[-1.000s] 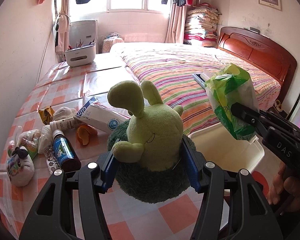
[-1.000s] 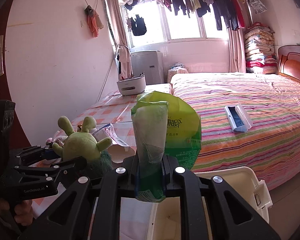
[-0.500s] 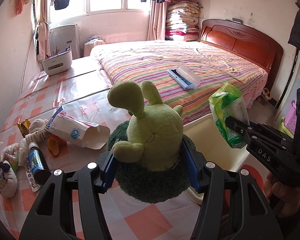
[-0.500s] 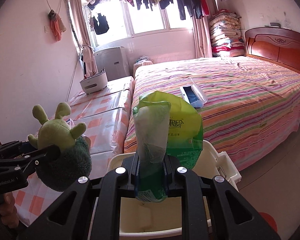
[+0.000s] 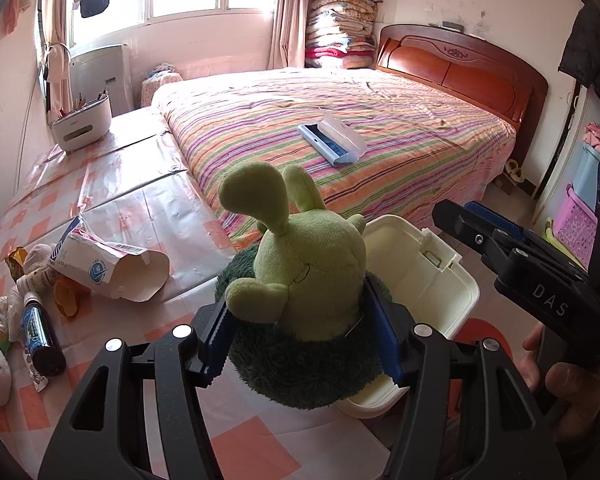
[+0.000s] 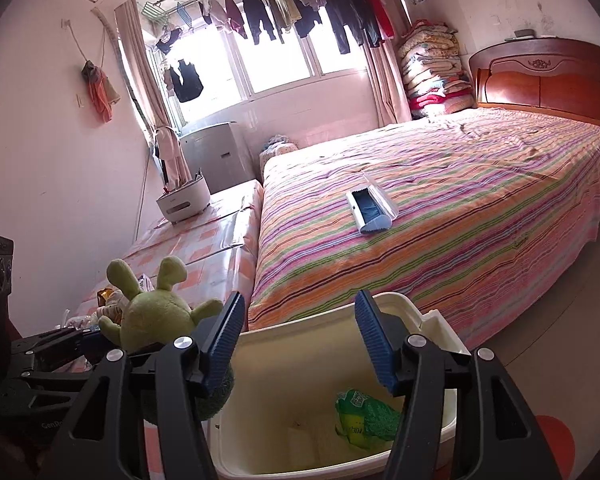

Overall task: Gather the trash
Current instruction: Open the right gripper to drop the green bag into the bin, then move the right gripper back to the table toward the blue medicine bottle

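Note:
My left gripper [image 5: 300, 320] is shut on a green plush toy [image 5: 312, 272] with a dark green furry base, held above the table's near edge beside the white bin [image 5: 432, 280]. The plush toy [image 6: 156, 316] also shows at the left of the right wrist view. My right gripper [image 6: 299, 300] hangs over the bin [image 6: 284, 380]; its jaws are opening and nothing is between them. A green plastic bag [image 6: 364, 414] lies on the bin's floor. In the left wrist view the right gripper [image 5: 464, 210] reaches in from the right, held by a hand.
On the checkered table [image 5: 100, 184] lie a torn carton [image 5: 108, 264], a dark bottle [image 5: 40, 336], an orange peel [image 5: 66, 300] and small wrappers at the left. A white box [image 5: 82, 124] stands at the back. The striped bed [image 5: 380, 128] carries a blue-and-white case [image 5: 332, 140].
The right gripper opened and the green bag dropped from it into the white bin. Both grippers shifted toward the bin; the left still holds the plush toy.

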Demonstrator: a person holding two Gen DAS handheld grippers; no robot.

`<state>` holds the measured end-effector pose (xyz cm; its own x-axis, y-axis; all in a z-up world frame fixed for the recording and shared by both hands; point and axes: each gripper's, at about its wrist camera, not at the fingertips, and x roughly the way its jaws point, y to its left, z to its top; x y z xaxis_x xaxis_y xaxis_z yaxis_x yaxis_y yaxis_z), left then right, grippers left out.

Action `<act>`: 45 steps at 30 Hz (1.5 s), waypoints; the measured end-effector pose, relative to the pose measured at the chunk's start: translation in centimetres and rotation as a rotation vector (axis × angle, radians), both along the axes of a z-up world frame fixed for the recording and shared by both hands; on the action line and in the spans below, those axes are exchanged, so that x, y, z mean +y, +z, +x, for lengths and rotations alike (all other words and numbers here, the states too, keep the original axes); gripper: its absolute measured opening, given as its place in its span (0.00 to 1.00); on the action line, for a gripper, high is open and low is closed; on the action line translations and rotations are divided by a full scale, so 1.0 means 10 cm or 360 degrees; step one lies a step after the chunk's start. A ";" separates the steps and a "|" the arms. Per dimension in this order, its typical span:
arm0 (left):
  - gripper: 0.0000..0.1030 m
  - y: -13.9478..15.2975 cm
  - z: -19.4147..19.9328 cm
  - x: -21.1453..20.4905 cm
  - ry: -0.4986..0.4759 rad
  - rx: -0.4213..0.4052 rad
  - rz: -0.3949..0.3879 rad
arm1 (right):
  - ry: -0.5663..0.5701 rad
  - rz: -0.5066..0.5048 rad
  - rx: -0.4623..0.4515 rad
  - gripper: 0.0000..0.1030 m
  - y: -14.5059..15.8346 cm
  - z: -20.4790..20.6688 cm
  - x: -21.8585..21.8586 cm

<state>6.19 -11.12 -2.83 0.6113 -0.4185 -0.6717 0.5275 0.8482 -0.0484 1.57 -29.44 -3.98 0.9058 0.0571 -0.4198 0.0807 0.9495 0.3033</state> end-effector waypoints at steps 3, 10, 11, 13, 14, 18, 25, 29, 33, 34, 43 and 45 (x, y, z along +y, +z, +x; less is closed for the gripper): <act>0.57 -0.03 0.00 -0.07 -0.0020 0.0016 -0.0003 | -0.0058 0.0032 -0.0061 0.54 0.05 -0.07 -0.07; 0.58 -0.12 0.03 -0.23 -0.0073 0.0059 0.0022 | -0.0200 0.0052 -0.0168 0.54 0.16 -0.20 -0.21; 0.58 -0.14 0.04 -0.26 -0.0079 0.0063 0.0029 | -0.0213 0.0051 -0.0178 0.54 0.17 -0.21 -0.21; 0.58 -0.17 0.05 -0.32 -0.0087 0.0078 0.0036 | -0.0229 0.0051 -0.0202 0.54 0.18 -0.25 -0.22; 0.58 -0.18 0.06 -0.34 -0.0093 0.0085 0.0040 | -0.0236 0.0044 -0.0212 0.54 0.19 -0.26 -0.22; 0.58 -0.19 0.05 -0.43 -0.0099 0.0050 0.0059 | -0.0255 0.0009 -0.0249 0.54 0.21 -0.31 -0.19; 0.75 -0.05 0.01 -0.44 -0.0066 -0.0051 0.0012 | -0.0283 0.0017 -0.0287 0.54 0.23 -0.35 -0.22; 0.78 -0.02 0.01 -0.37 -0.0039 -0.0071 0.0026 | -0.0284 0.0018 -0.0293 0.54 0.23 -0.35 -0.21; 0.79 -0.02 0.03 -0.19 0.0006 -0.0067 0.0030 | -0.0260 0.0002 -0.0290 0.54 0.24 -0.32 -0.16; 0.79 -0.02 0.03 -0.14 0.0020 -0.0066 0.0033 | -0.0252 -0.0008 -0.0287 0.54 0.24 -0.31 -0.14; 0.81 0.01 0.12 0.34 0.0171 -0.0037 -0.0001 | -0.0159 -0.0054 -0.0266 0.54 0.26 -0.15 0.13; 0.81 0.04 0.13 0.45 0.0200 -0.0047 -0.0005 | -0.0125 -0.0060 -0.0268 0.54 0.27 -0.11 0.21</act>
<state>7.54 -6.60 -2.38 0.6787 -0.3392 -0.6514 0.4182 0.9076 -0.0369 0.47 -27.33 -1.27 0.9646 -0.0293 -0.2623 0.1060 0.9531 0.2833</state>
